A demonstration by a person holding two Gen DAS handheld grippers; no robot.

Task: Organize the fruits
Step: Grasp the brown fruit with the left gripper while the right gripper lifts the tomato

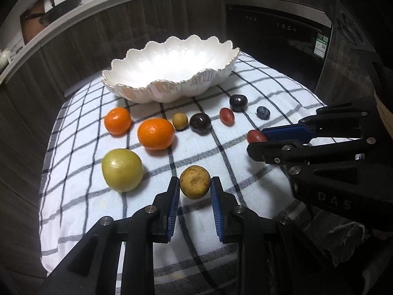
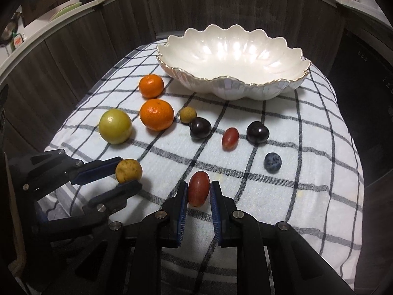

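On the checked cloth (image 1: 245, 162), the left gripper (image 1: 195, 184) brackets a tan, rough-skinned round fruit (image 1: 195, 182); both blue pads touch its sides, so the fingers are clamped on it. From the right wrist view the same fruit (image 2: 128, 170) sits between the left gripper's (image 2: 126, 173) fingers, down at cloth level.

Right gripper (image 2: 198, 191): fingers closed on a red grape (image 2: 199, 188), pads pressing both flanks; the grape is low over the cloth (image 2: 307, 196). In the left view this grape (image 1: 256, 136) shows at the tips of the right gripper (image 1: 258, 139).

Loose fruit on the cloth: green apple (image 2: 115, 125), two mandarins (image 2: 156, 114) (image 2: 151, 86), small tan longan (image 2: 188, 114), two dark plums (image 2: 200, 128) (image 2: 257, 132), second red grape (image 2: 230, 139), blueberry (image 2: 272, 162).

White scalloped bowl (image 2: 258, 87) stands at the far side of the cloth, no fruit inside.
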